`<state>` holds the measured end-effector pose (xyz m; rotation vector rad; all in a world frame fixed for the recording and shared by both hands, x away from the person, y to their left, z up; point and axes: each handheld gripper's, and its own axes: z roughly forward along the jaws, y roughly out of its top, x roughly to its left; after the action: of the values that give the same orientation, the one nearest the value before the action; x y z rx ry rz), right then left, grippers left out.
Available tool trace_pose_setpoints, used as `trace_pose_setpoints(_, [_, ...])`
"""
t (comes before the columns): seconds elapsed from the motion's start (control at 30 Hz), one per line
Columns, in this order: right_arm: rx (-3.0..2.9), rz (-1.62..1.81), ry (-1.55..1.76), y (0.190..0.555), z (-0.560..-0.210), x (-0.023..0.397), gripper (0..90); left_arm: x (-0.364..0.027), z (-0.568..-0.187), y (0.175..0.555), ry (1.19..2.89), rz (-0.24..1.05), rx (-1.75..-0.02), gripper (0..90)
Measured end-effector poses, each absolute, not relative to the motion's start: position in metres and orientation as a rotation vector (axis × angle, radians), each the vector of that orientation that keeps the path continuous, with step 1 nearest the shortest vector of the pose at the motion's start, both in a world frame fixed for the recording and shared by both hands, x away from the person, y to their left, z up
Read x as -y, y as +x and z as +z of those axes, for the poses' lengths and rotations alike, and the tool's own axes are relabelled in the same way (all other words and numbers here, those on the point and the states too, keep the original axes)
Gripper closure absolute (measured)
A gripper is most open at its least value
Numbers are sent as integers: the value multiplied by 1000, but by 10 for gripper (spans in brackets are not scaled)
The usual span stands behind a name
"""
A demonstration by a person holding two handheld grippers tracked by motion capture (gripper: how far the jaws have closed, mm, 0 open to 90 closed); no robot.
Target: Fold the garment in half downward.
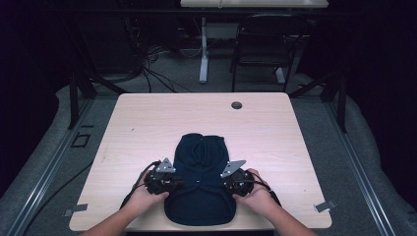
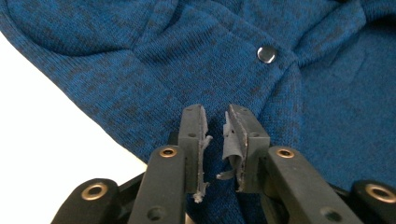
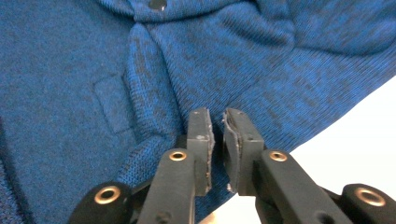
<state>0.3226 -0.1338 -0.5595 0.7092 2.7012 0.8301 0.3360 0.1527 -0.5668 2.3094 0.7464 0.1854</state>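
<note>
While the dark blue knitted garment [image 1: 200, 184] lies at the near edge of the pale wooden table [image 1: 147, 123], my left gripper [image 2: 215, 140] and right gripper [image 3: 217, 140] hover over its sides, jaws slightly parted, gripping nothing.

High view: set above the near edge, looking forward and down over the whole pale wooden table [image 1: 147, 123]. Gripper views: riding low, facing along black jaws rising from the bottom edge, very close to the dark blue knitted garment [image 2: 140, 56], shared with the high view's lower centre [image 1: 201, 182].
</note>
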Motion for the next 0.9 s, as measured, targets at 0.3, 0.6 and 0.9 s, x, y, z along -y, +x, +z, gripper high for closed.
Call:
trace_pose_setpoints(0.3, [-2648, 849, 675, 349, -522, 130, 775, -145, -529, 371, 2286, 280, -724, 671])
trace_pose_setpoints(0.6, [-2625, 794, 648, 405, -506, 124, 718, -136, -512, 425, 2291, 333, -688, 643])
trace_pose_setpoints(0.9, [-2596, 723, 592, 449, -513, 111, 710, -126, -523, 468, 2319, 354, -715, 658])
